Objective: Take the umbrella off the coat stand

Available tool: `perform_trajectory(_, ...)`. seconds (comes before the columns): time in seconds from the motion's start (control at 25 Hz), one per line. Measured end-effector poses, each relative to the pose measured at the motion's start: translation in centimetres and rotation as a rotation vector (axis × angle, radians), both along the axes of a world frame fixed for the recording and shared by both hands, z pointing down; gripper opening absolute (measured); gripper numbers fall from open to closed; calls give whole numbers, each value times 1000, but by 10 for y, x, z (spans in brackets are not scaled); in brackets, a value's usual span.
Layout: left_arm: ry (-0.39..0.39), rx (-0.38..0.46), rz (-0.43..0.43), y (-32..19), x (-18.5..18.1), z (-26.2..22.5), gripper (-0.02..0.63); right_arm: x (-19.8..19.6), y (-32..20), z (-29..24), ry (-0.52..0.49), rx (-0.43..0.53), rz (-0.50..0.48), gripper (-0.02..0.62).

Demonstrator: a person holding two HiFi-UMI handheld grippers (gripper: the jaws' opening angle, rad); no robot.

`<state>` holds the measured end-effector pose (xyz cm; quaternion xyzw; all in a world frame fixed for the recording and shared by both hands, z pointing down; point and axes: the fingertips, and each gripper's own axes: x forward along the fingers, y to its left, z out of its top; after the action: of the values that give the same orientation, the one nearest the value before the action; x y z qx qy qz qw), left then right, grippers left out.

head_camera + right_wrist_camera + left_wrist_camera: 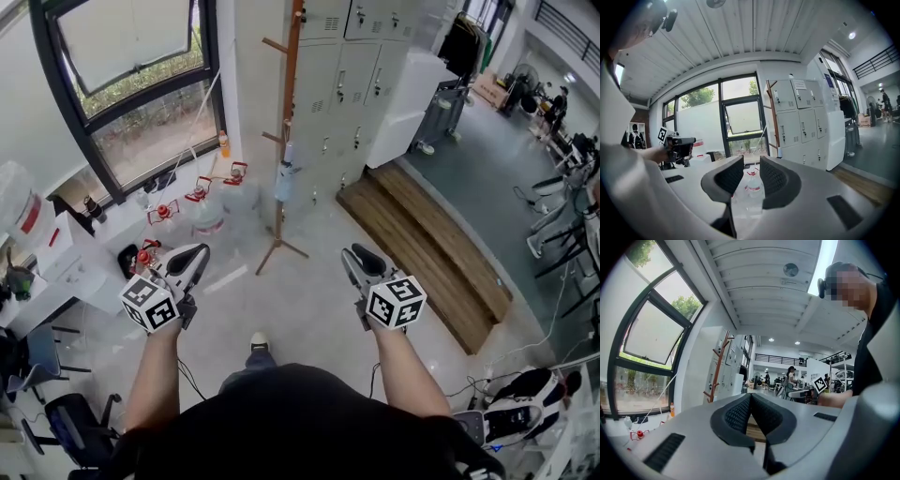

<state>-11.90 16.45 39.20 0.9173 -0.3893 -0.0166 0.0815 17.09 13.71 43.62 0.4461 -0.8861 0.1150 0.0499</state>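
- Out ahead, right beside the lockers (349,84), the coat stand (290,112) is seen upright on its splayed legs. The umbrella (284,180) is hung folded about halfway up the pole, light blue and pointing down.
- The left tool (192,255) is clenched. In the left gripper view the two dark pads (738,413) are pressed together at the tips, and nothing is gripped between them.
- The right tool (359,255) is released, with the jaws parted by a modest gap and nothing held. One of the red-capped water bottles (752,185) is only framed through that gap, well beyond the tool.
- Both tools are held low and well apart from the stand, with a stretch of pale floor (300,300) between them and it.
- Left of the stand, under the window (141,84), the rest of the water bottles (208,216) are parked in a loose cluster on the floor.
- To the right, a wooden platform (422,244) is laid along the foot of the lockers.
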Motion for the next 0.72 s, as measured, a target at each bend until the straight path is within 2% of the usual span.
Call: perform_trajectory(0.72,13,-31,24,-78,-21,19,21,-24,-66,21,-3,-47,13,120)
